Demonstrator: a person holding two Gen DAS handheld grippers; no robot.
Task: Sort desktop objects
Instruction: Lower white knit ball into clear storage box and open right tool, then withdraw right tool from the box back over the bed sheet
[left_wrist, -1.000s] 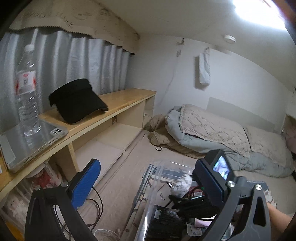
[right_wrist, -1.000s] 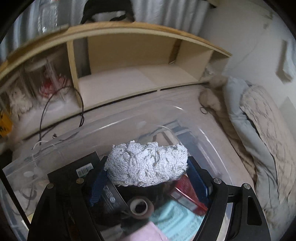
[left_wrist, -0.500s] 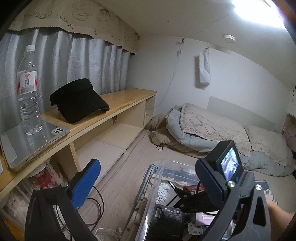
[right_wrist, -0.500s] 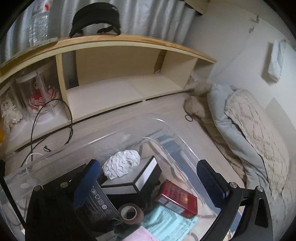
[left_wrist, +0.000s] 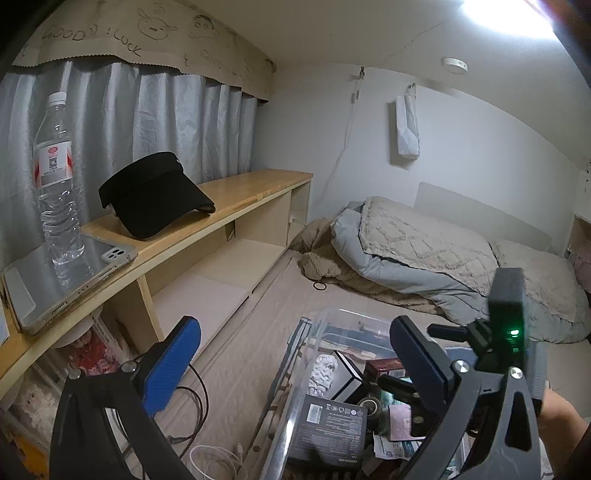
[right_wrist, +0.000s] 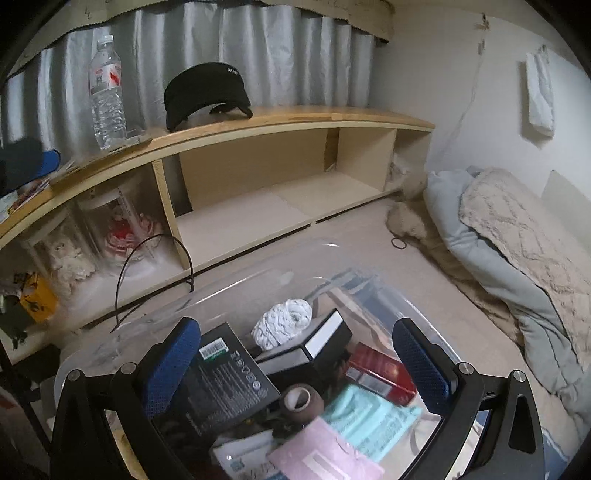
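A clear plastic bin (right_wrist: 258, 269) on the floor holds a white crumpled cloth (right_wrist: 282, 323), black boxes, a red box (right_wrist: 382, 376), a tape roll (right_wrist: 301, 400) and papers. It also shows in the left wrist view (left_wrist: 295, 391). My right gripper (right_wrist: 295, 360) is open and empty above the bin. My left gripper (left_wrist: 295, 350) is open and empty, left of the bin. On the wooden desk top (left_wrist: 236, 195) lie a black visor cap (left_wrist: 155, 195), a water bottle (left_wrist: 57, 181) and a tablet (left_wrist: 66, 280).
A bed with grey and beige blankets (left_wrist: 443, 254) fills the right. Open shelf compartments (right_wrist: 277, 184) run under the desk. Cables (left_wrist: 195, 413) lie on the floor left of the bin. A hair tie (left_wrist: 319, 285) lies near the bed.
My right gripper opened, left the white cloth in the bin and rose away. The left gripper tilted up slightly.
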